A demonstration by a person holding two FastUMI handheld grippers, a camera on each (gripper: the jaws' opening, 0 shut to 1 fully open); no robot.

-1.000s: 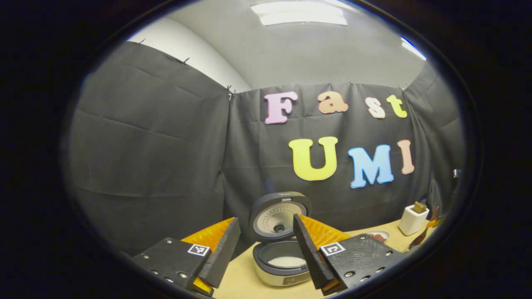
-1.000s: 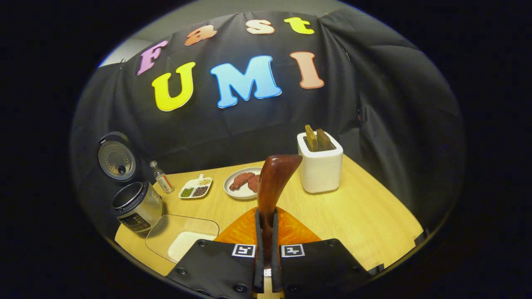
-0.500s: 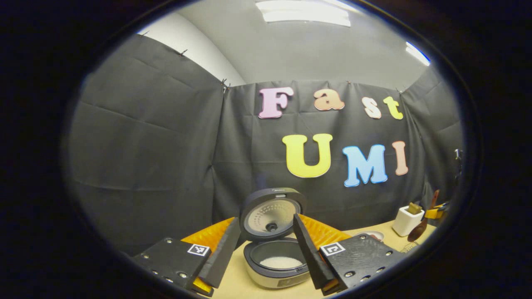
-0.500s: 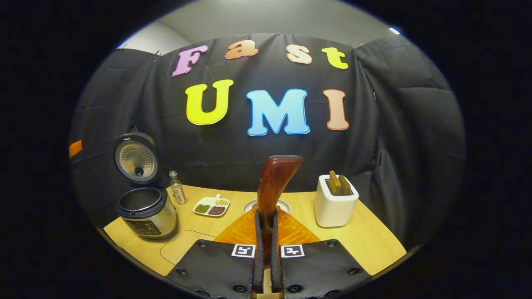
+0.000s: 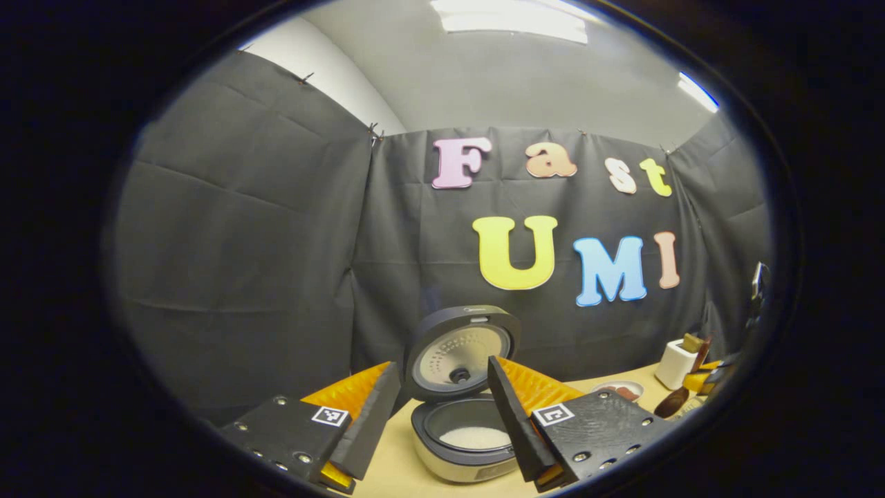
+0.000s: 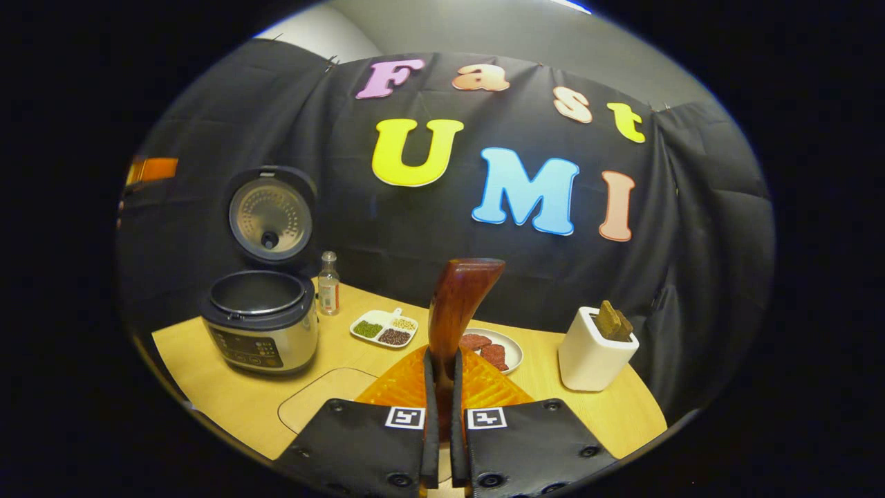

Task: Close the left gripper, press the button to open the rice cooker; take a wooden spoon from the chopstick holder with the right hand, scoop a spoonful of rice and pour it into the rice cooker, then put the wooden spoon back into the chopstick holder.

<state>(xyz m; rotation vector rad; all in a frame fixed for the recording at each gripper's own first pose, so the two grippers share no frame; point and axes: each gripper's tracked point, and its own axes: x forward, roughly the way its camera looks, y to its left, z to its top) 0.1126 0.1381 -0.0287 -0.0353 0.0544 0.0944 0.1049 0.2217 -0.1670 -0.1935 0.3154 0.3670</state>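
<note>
Now | round silver rice cooker point(image 6: 261, 325) at desk's left edge: lid up, rice inside | right claw point(image 6: 442, 443) clenched on reddish-brown wooden spoon point(image 6: 456, 304) | left claw point(image 5: 442, 422) released | left: return spoon to white square chopstick holder point(image 6: 591, 356).

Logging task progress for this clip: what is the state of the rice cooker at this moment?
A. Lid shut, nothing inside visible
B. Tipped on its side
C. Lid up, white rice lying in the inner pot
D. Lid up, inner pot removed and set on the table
C: in the left gripper view the rice cooker stands upright with its lid raised, and white rice lies in the bottom of the pot.
</note>
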